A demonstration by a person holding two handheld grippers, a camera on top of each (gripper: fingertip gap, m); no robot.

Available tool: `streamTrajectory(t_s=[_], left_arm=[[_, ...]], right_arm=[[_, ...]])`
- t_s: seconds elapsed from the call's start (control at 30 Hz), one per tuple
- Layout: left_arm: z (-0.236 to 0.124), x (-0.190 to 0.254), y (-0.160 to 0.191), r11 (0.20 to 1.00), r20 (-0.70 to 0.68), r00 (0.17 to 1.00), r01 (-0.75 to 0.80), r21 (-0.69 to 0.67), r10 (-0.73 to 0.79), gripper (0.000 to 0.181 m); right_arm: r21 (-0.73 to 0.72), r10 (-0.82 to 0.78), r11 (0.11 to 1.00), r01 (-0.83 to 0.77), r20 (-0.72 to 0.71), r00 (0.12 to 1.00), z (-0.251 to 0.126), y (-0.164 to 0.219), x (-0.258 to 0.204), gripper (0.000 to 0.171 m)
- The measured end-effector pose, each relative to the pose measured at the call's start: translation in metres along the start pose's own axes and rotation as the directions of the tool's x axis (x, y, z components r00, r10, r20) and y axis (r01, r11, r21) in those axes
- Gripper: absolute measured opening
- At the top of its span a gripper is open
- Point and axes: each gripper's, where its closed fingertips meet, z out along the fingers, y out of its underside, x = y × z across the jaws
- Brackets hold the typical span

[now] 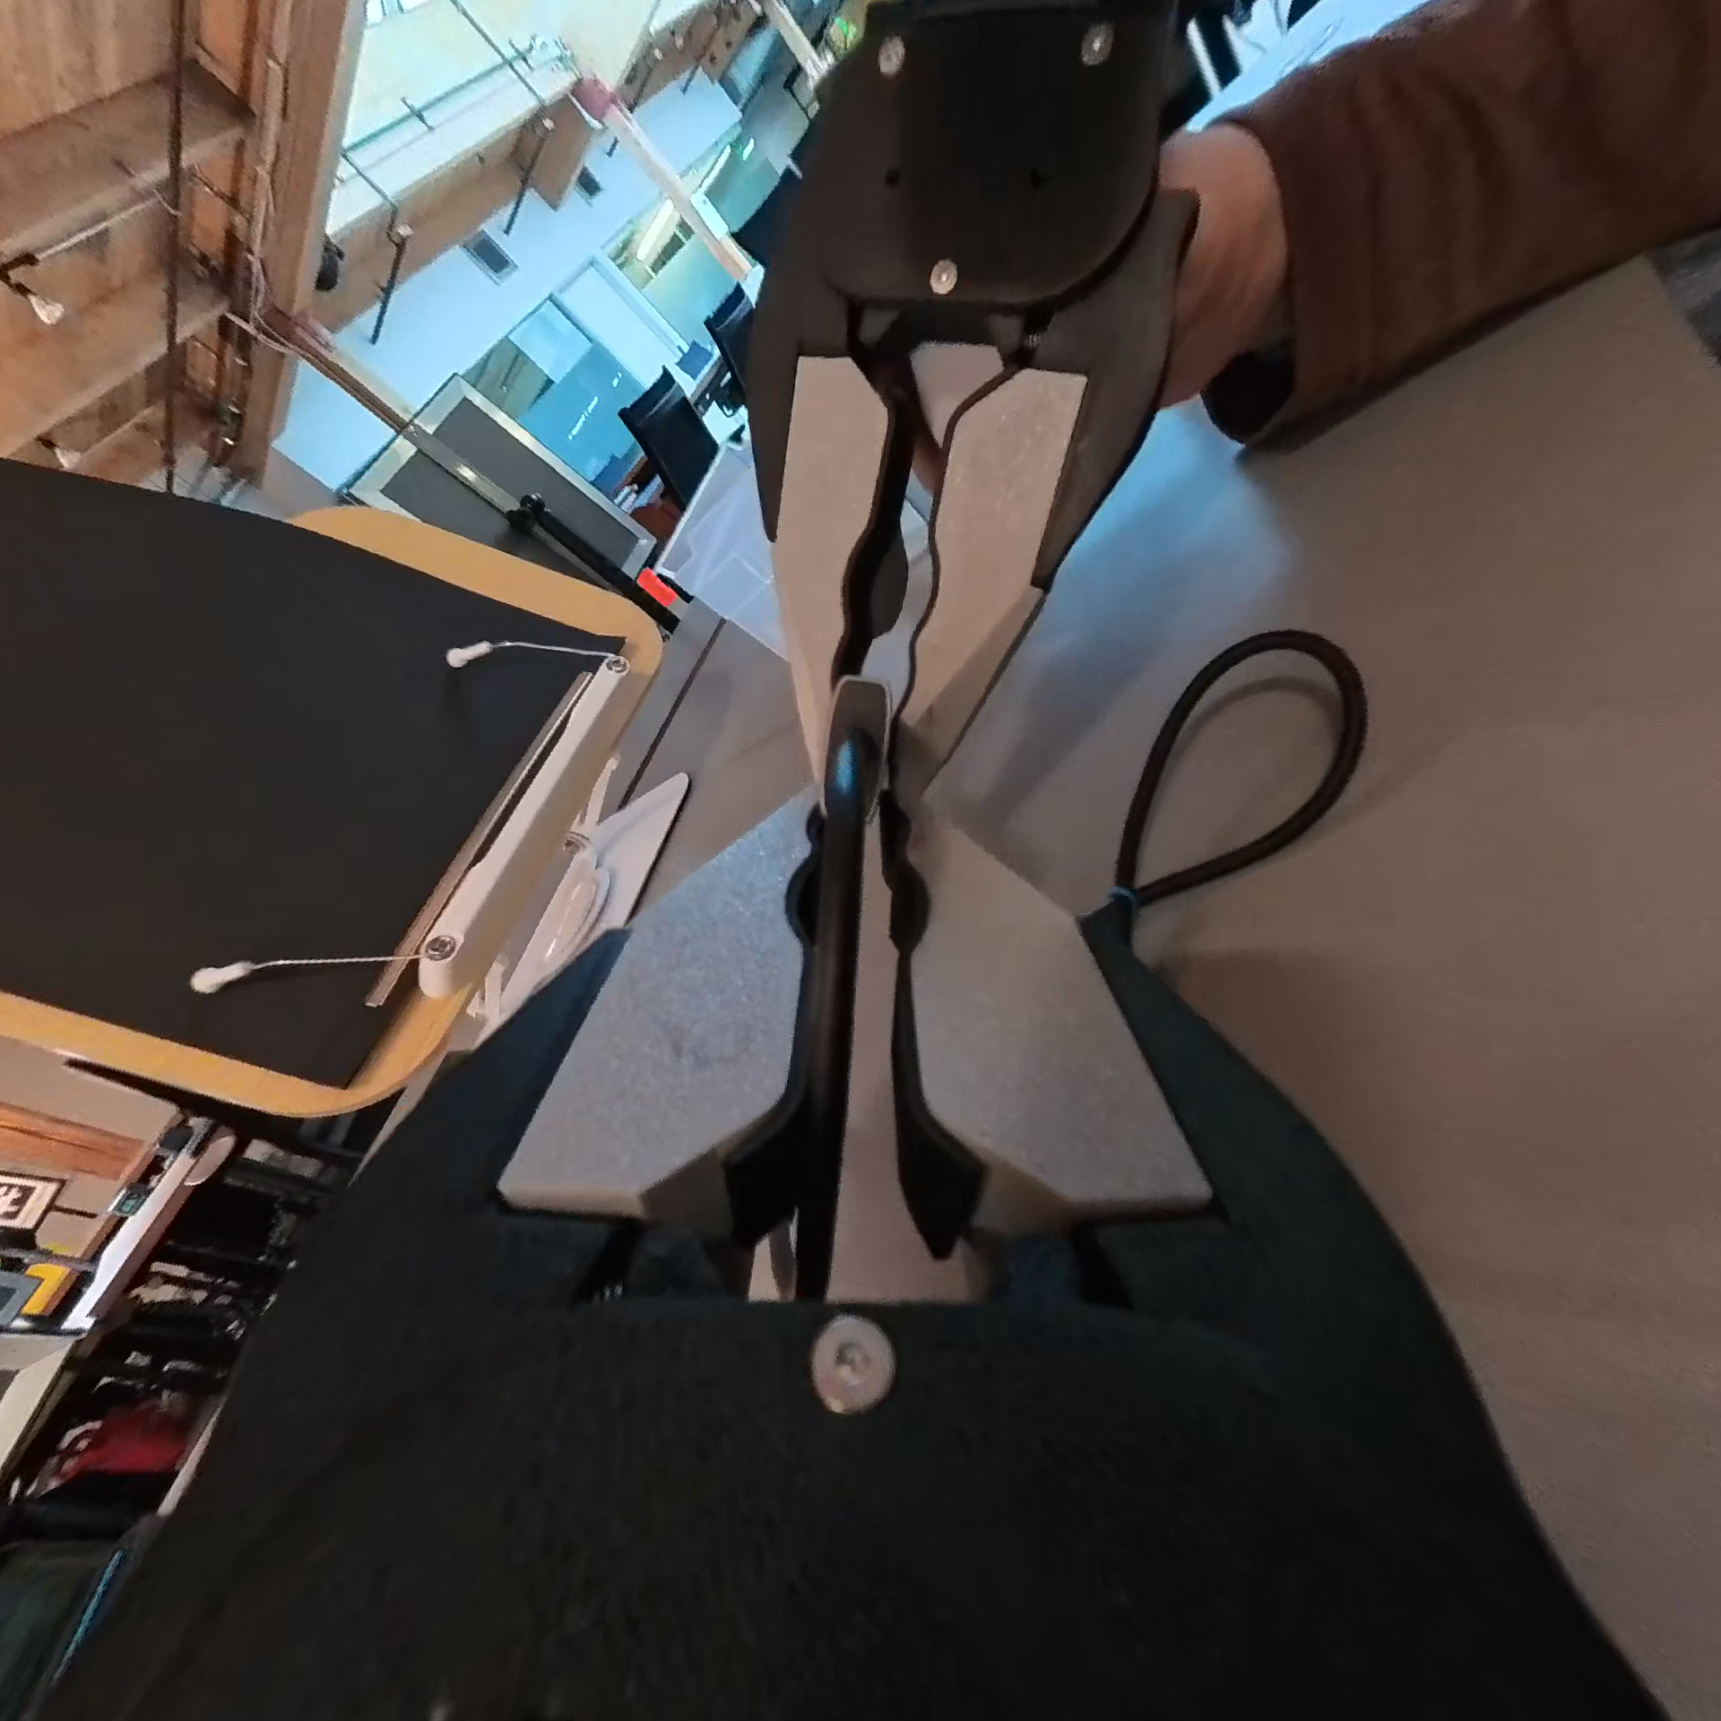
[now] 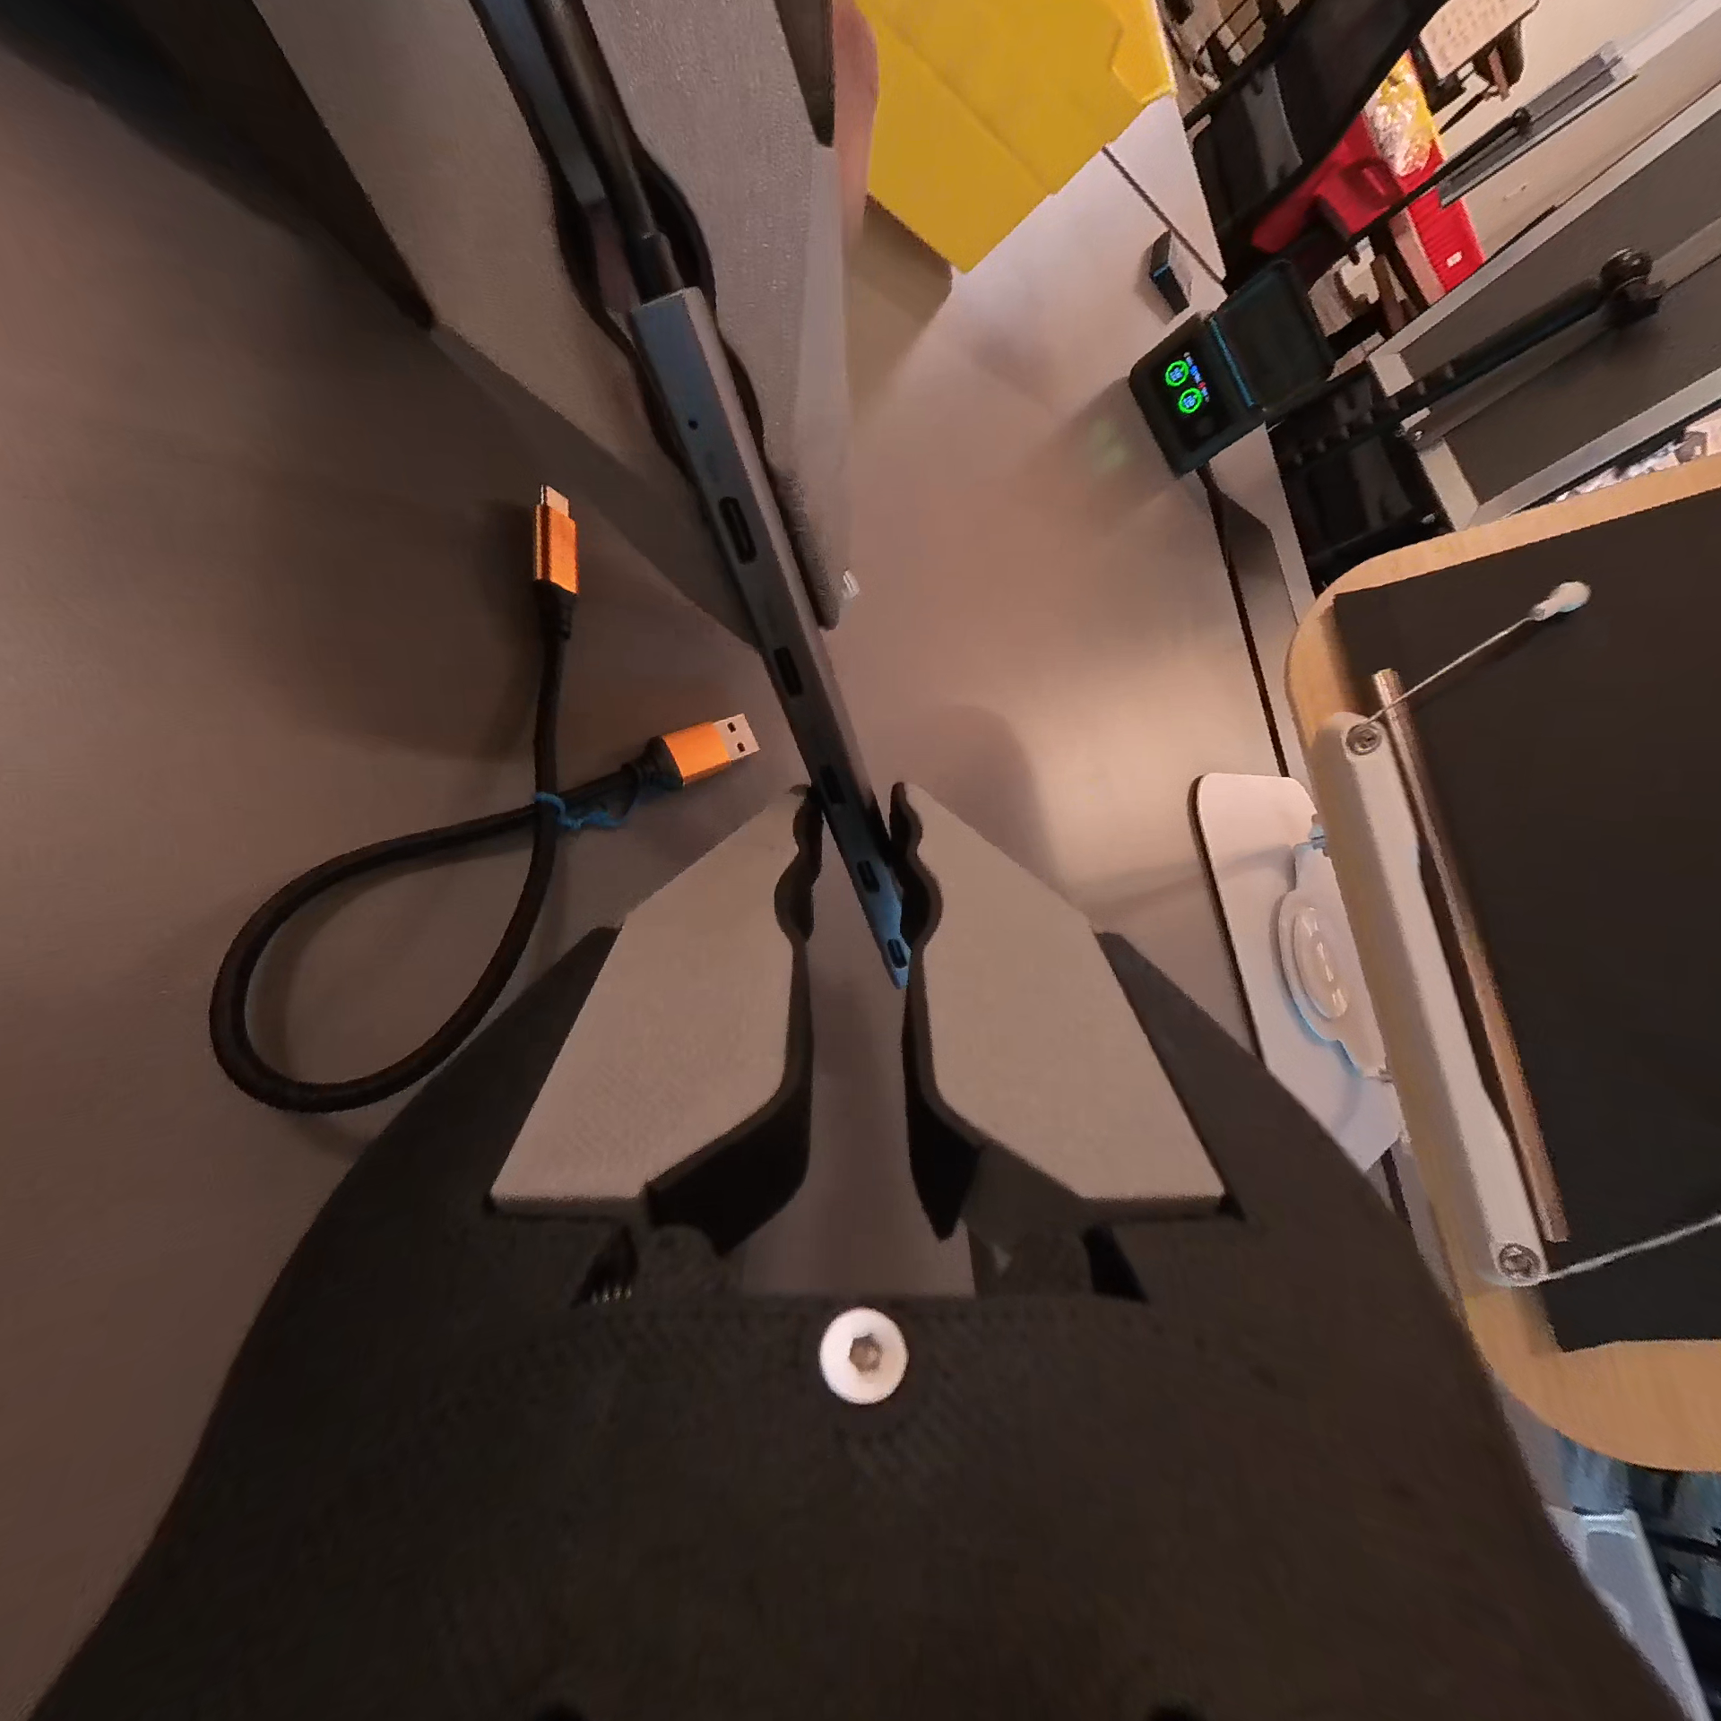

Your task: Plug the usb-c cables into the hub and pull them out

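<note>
A slim grey hub (image 2: 745, 549) is held on edge between both grippers above the grey table (image 2: 186, 372). My right gripper (image 2: 852, 801) is shut on its near end, where small ports show. My left gripper (image 2: 792, 615) reaches in from the top and is shut on the hub's far part. In the left wrist view, my left gripper (image 1: 852, 810) clamps the hub's dark edge (image 1: 829, 978), and the right gripper (image 1: 871, 717) meets it tip to tip. A black braided cable (image 2: 307, 1071) lies loose on the table, with an orange USB-C plug (image 2: 556, 549) and an orange USB-A plug (image 2: 703, 745).
The cable's loop (image 1: 1294, 641) lies right of the grippers. A black mat on a wood-edged board (image 1: 233, 745) with a white bracket and strings stands beside the table. A small device with green lights (image 2: 1201, 391) and a yellow object (image 2: 996, 112) lie farther off. A brown sleeve (image 1: 1490, 186) holds the right gripper.
</note>
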Motion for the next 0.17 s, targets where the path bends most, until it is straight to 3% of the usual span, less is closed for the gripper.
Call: streamTrajectory(t_s=[0.03, 0.1, 0.17], left_arm=[[0.0004, -0.0003, 0.0039, 1.0, 0.006, 1.0, -0.006, -0.022, 0.006, 0.005], [0.0014, -0.0042, 0.0104, 0.998, 0.054, 0.998, -0.034, -0.054, 0.037, 0.0], [0.0028, 0.0017, 0.0078, 0.999, 0.041, 0.998, -0.037, -0.037, 0.039, 0.007]], right_arm=[[-0.004, 0.001, 1.0, -0.001, 0.011, 1.0, 0.0003, 0.0009, -0.0019, 0.011], [-0.011, 0.004, 1.0, -0.003, 0.031, 1.0, 0.0013, 0.0019, -0.0057, 0.01], [-0.029, -0.001, 1.0, 0.002, 0.036, 0.999, 0.0032, 0.0043, -0.0077, 0.01]])
